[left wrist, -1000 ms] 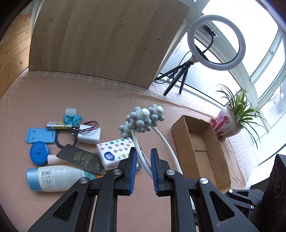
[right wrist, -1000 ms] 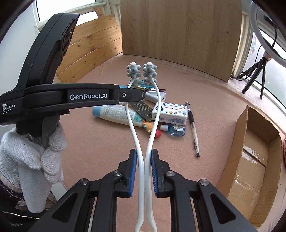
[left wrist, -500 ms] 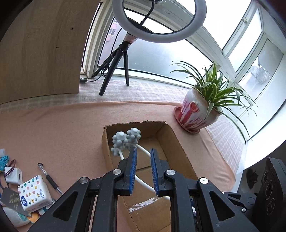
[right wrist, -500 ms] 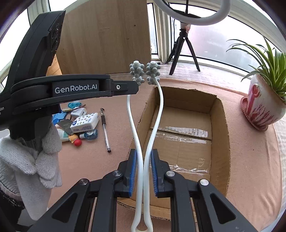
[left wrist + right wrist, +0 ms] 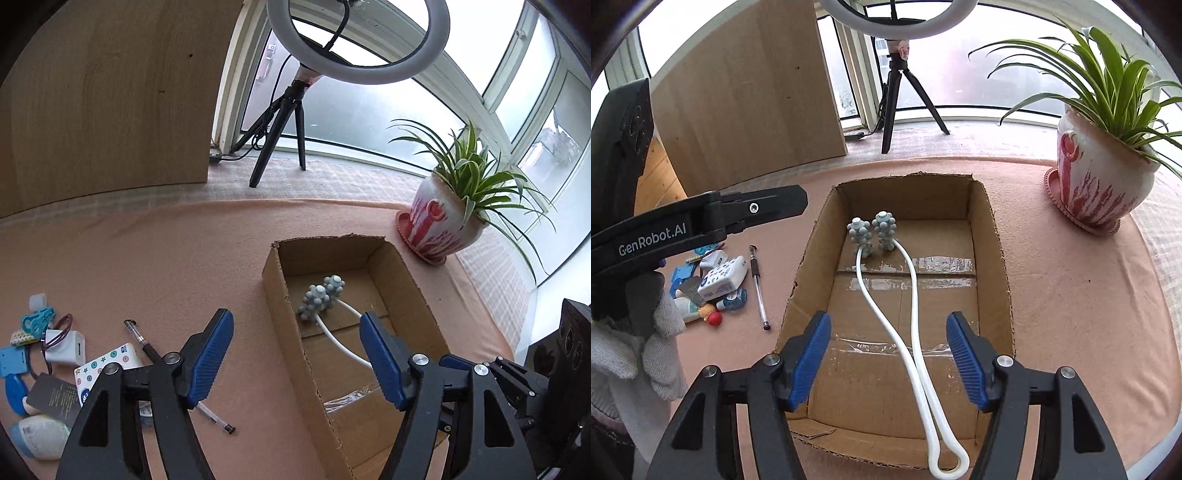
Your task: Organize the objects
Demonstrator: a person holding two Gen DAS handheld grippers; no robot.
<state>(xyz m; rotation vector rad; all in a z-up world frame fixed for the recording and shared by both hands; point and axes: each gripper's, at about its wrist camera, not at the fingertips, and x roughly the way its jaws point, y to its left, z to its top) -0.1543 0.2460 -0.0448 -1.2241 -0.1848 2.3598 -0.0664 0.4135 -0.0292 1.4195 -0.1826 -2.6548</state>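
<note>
A white looped massager with grey knobbed heads (image 5: 886, 280) lies inside the open cardboard box (image 5: 993, 229); it also shows in the left wrist view (image 5: 325, 295), in the box (image 5: 280, 302). My right gripper (image 5: 888, 358) is open and empty just above the box's near end. My left gripper (image 5: 297, 354) is open and empty over the box's left wall. A pile of small items (image 5: 55, 362) lies on the peach cloth left of the box, with a star-patterned white box (image 5: 724, 277), a pen (image 5: 757, 284) and a lotion bottle (image 5: 37, 435).
A potted spider plant (image 5: 1100, 177) stands right of the box on the cloth. A ring light on a black tripod (image 5: 280, 122) stands by the window. A wooden board (image 5: 750, 96) leans at the back left. The left gripper's body (image 5: 683, 225) reaches in over the pile.
Both grippers carried the massager from above the pile over to the box, then opened. The massager now lies loose on the box floor.
</note>
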